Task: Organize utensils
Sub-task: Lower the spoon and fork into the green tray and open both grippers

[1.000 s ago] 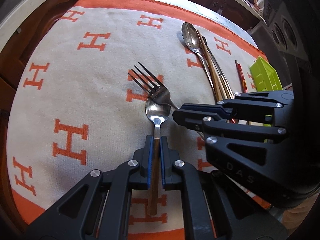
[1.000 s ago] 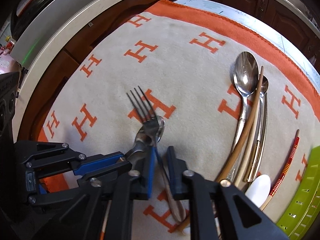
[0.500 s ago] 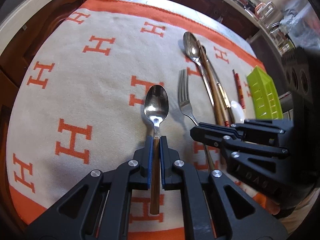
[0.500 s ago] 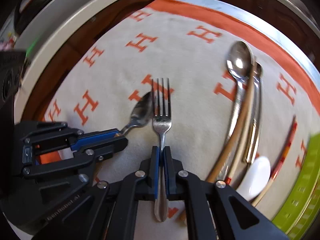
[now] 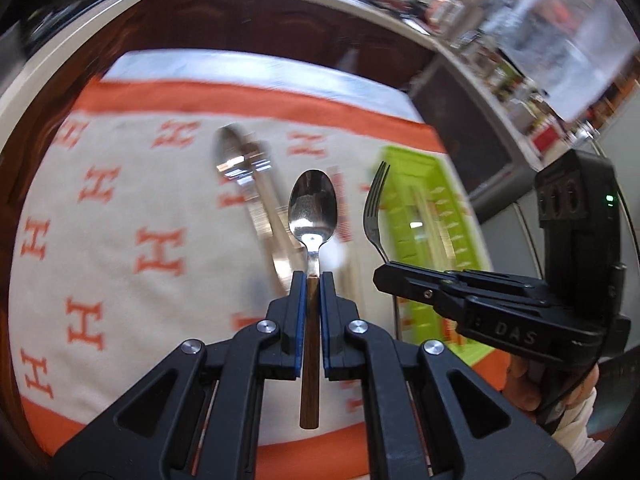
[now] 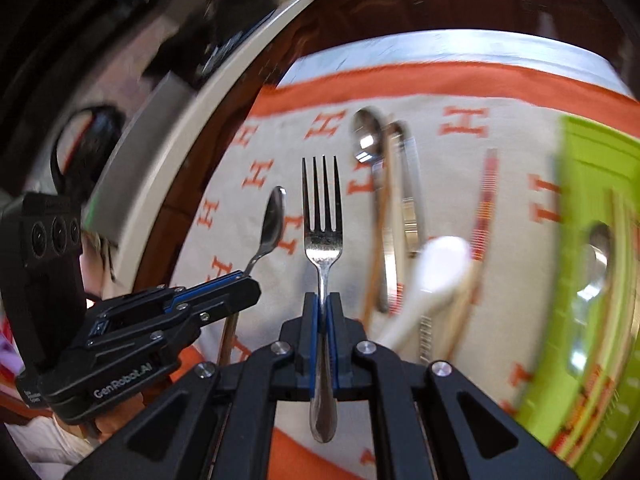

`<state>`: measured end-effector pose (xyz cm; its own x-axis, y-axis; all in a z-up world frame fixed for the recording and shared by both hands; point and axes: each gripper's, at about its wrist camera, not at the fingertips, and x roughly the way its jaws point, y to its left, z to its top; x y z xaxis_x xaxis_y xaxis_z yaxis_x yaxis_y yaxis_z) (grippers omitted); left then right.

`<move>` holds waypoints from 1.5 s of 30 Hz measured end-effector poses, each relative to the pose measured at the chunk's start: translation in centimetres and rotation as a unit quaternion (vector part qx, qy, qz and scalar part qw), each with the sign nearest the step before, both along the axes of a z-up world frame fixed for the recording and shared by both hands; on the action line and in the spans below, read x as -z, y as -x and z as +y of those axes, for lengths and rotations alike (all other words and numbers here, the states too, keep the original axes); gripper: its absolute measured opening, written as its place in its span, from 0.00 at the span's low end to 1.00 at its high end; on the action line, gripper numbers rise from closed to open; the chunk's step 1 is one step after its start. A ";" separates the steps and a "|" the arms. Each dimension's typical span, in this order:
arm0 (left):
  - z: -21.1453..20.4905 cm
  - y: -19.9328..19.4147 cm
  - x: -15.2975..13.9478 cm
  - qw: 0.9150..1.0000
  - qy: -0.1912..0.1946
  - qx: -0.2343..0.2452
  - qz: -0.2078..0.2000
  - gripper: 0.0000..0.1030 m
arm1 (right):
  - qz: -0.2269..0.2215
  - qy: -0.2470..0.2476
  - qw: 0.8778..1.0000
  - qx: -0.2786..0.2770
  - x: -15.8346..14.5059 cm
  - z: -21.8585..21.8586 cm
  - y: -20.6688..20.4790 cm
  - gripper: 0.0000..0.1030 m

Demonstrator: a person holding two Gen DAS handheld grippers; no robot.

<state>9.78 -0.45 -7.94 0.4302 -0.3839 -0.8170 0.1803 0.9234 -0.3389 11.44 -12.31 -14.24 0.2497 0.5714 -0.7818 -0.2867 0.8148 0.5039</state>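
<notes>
My left gripper (image 5: 312,280) is shut on the wooden handle of a small steel spoon (image 5: 313,210), held above the cloth with the bowl pointing away. My right gripper (image 6: 323,300) is shut on the handle of a steel fork (image 6: 323,216), tines pointing away, also lifted. In the left wrist view the fork (image 5: 374,204) and the right gripper (image 5: 384,276) hang to the right, over the green utensil tray (image 5: 424,216). In the right wrist view the spoon (image 6: 272,224) and the left gripper (image 6: 248,284) are at the left.
A cream cloth (image 5: 132,216) with orange H marks covers the table. On it lie a large spoon (image 6: 366,136), long wood-handled utensils (image 6: 384,216), a white ceramic spoon (image 6: 436,264) and red striped chopsticks (image 6: 486,200). The green tray (image 6: 592,184) holds a metal spoon. Wooden cabinets stand behind.
Both grippers have risen off the cloth with the spoon and the fork and swung right toward the green tray. A second ago the right gripper was open over the fork; it has since shut on it.
</notes>
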 end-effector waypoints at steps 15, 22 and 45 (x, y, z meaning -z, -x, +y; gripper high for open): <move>-17.1 -4.7 1.4 0.995 -0.042 0.083 0.029 0.04 | -0.010 0.053 0.983 0.173 -0.7 -15.8 2.2 0.04; -19.0 -7.3 4.8 0.994 -0.057 0.070 0.055 0.04 | 0.041 0.027 0.983 0.176 2.6 -17.5 2.1 0.04; -19.0 -7.3 4.8 0.994 -0.069 0.067 0.057 0.27 | 0.051 0.025 0.980 0.188 3.6 -17.6 2.2 0.06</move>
